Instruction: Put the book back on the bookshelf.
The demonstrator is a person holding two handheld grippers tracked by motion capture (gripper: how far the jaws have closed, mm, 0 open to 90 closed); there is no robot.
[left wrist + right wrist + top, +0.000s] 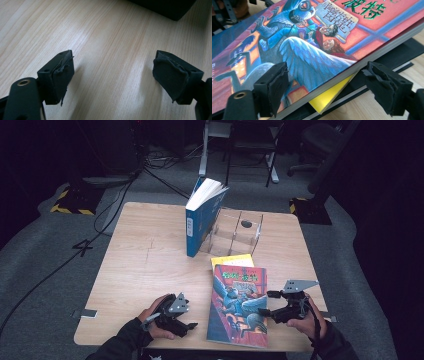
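Dim grey-carpeted room around pale wooden table (145,265). Illustrated book (238,305) flat on a yellow book (232,261) by near edge, right of middle. Left claw (186,325) wide, empty, near edge. Right claw (264,304) spread wide around illustrated book's right edge, pads clear.

Lab or recording studio, dim, staged setup.
Light wood desk (150,270) sits on grey carpet (45,250) in a dark room; black cables (115,205) trail over the floor, yellow-black hazard tape (70,202) marks stand bases, a number 4 (82,247) is taped on the carpet, office chairs (320,145) and a table frame (240,145) stand behind.
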